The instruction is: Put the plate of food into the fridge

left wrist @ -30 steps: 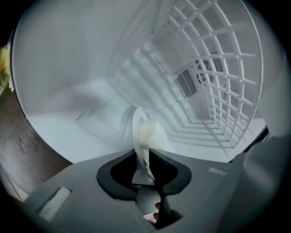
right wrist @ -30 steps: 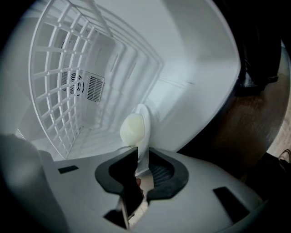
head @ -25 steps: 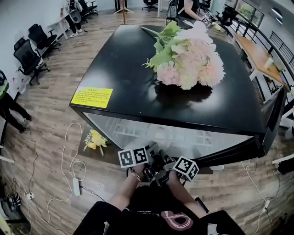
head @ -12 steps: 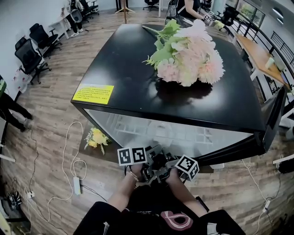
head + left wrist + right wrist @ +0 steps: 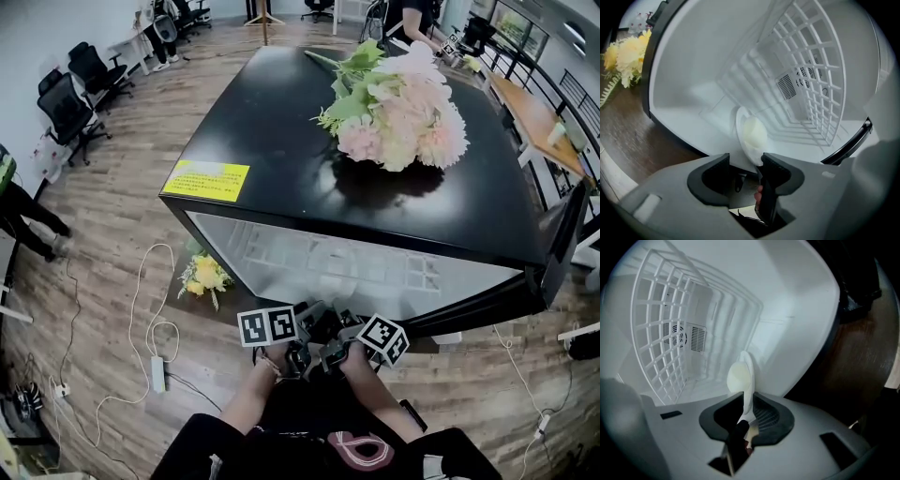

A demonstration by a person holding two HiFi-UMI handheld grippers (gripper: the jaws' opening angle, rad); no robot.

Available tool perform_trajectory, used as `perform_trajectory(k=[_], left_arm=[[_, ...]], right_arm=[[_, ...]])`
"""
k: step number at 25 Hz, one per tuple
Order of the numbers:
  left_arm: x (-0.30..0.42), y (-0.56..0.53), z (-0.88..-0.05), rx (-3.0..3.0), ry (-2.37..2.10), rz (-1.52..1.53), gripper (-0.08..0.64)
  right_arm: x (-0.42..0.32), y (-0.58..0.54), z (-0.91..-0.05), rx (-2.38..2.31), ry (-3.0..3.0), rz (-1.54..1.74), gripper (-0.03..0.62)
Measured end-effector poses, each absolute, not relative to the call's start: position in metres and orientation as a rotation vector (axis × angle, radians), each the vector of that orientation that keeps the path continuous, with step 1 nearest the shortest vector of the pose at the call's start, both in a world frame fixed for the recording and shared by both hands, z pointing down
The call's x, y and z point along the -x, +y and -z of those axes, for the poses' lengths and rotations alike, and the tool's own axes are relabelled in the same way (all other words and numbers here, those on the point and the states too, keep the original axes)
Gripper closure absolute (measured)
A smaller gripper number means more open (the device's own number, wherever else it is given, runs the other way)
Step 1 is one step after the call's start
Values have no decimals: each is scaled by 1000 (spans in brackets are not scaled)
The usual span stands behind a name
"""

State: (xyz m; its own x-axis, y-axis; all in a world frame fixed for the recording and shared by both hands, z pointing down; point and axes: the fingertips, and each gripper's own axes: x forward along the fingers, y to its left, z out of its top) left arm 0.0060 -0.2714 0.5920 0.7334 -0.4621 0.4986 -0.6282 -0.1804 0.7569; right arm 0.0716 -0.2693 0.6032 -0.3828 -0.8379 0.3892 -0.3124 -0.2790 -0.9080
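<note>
Reaching into one open fridge [image 5: 272,131] from its six o'clock side, we bring two tongs to its mouth, short of one wire shelf [image 5: 811,84]. The right tongs [image 5: 746,404] clamp the single plate [image 5: 747,376] by its rim to carry it. The left tongs [image 5: 745,159] have just been opening wide, with the rim loose between them. One pale food lump [image 5: 737,378] rides on it.

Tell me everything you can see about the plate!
The plate is white, thin and smooth, seen edge-on, with a pale lump of food on it. It is at the mouth of the open white fridge. The right tongs pinch its rim, having just loosened slightly. The left tongs have just opened wide; the rim lies loose at their opening, ungripped.
</note>
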Motion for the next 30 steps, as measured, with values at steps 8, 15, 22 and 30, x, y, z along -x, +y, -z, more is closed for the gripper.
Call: perform_trajectory(k=[8, 15, 22, 30], left_arm=[[-1, -262, -598, -1828, -884, -206, 343], [2, -258, -584, -1901, -894, -172, 343], [11, -251, -563, -2012, -946, -122, 344], [21, -224, -553, -2128, -973, -190, 344]], right_arm=[[-67, -263, -598, 1478, 1682, 1653, 483], [-62, -254, -592, 1485, 1814, 1608, 415], [-61, -240, -582, 1596, 2002, 1511, 330], [-68, -214, -557, 1656, 2153, 1331, 318]])
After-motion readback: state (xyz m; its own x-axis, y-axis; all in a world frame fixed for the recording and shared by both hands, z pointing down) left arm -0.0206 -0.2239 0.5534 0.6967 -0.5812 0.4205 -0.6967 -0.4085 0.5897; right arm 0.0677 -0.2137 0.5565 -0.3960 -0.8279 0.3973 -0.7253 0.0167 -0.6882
